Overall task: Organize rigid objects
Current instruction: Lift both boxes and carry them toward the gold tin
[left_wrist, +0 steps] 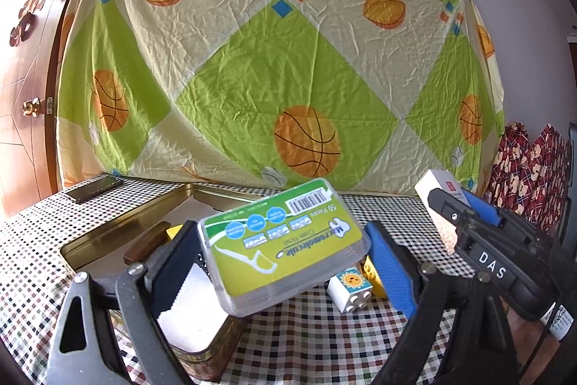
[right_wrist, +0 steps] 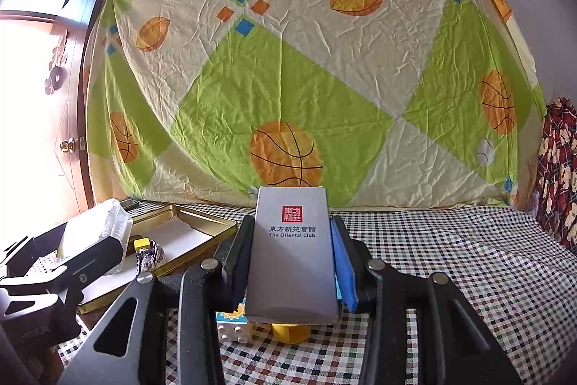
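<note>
Tin tray (left_wrist: 119,222) holds a brown bar (left_wrist: 148,239); left gripper (left_wrist: 285,262) pinches floss box (left_wrist: 285,248), right gripper (right_wrist: 292,258) pinches grey box (right_wrist: 292,248)

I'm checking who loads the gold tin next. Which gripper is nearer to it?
Left. The left gripper, holding the floss pick box, is over the gold tin; the right gripper, gripping the grey box, is off beside it.

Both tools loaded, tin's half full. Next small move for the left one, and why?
Probably ease the left tool forward and down over the gold tin, then let go. It grips the clear floss box, tilted above the tin's near right edge; white floor shows bare beside the brown item and yellow block.
</note>
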Motion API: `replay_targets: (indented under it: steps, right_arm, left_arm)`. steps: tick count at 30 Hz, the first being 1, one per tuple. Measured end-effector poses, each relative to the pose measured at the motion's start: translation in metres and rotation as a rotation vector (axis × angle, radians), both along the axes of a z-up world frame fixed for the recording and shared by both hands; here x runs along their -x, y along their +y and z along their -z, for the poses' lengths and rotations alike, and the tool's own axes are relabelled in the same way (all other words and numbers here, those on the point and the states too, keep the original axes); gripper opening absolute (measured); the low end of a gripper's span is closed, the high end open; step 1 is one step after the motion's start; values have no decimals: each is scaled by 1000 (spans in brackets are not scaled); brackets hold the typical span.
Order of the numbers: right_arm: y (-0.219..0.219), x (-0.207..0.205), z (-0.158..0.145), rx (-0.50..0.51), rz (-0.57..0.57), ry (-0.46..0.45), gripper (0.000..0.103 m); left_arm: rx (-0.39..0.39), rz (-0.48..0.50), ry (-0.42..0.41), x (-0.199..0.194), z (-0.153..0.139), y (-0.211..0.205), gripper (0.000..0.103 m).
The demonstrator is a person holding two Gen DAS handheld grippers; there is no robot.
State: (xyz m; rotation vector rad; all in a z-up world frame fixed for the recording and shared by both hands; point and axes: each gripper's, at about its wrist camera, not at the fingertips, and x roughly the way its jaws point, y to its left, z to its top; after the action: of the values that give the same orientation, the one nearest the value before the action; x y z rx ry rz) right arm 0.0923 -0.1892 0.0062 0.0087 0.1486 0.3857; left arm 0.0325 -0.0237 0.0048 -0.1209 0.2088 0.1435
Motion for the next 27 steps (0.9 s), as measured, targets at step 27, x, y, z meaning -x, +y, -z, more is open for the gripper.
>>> replay_targets:
  steps: [27]
  right_arm:
    - [46,11,-1,43,-101,-21,43]
  left_arm:
    - [10,-66,-7,9,-3,34,92]
